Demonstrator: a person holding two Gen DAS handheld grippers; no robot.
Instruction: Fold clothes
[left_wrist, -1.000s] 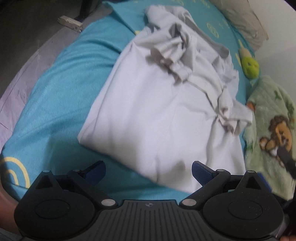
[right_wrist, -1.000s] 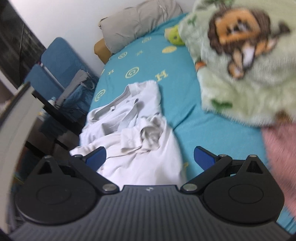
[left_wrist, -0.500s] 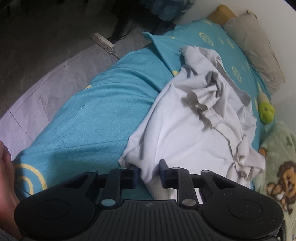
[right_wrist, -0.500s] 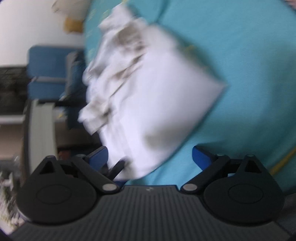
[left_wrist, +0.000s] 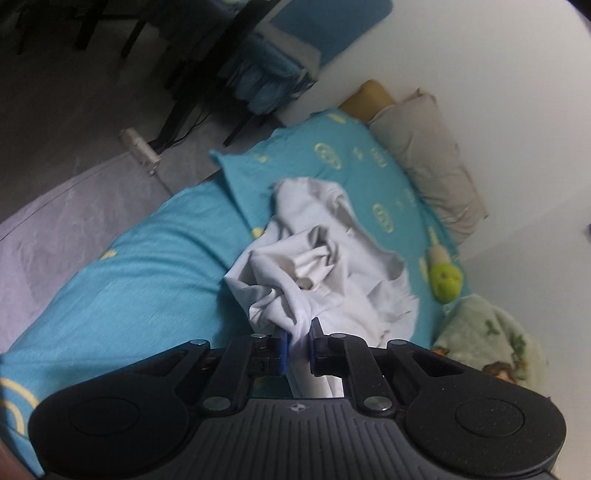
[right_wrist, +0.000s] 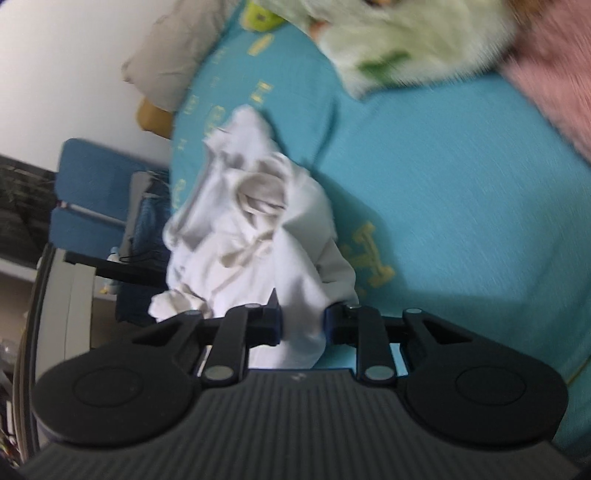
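A white shirt (left_wrist: 325, 266) lies crumpled on the teal bedsheet (left_wrist: 140, 280). My left gripper (left_wrist: 298, 341) is shut on one near corner of the shirt and holds it lifted off the bed. In the right wrist view the same white shirt (right_wrist: 255, 229) bunches up from the teal bedsheet (right_wrist: 461, 192). My right gripper (right_wrist: 302, 321) is shut on another bunch of its fabric, which fills the gap between the blue pads. The far part of the shirt rests on the bed.
A grey pillow (left_wrist: 432, 155) and a green plush toy (left_wrist: 445, 277) lie at the head of the bed. A green lion blanket (left_wrist: 495, 347) and a pink blanket (right_wrist: 554, 66) lie beside the shirt. Blue chairs (right_wrist: 92, 199) and a desk stand beside the bed, above the floor (left_wrist: 55, 122).
Both grippers have closed on the shirt's near edge and lifted it. The flat shirt is now bunched up and pulled toward the cameras.
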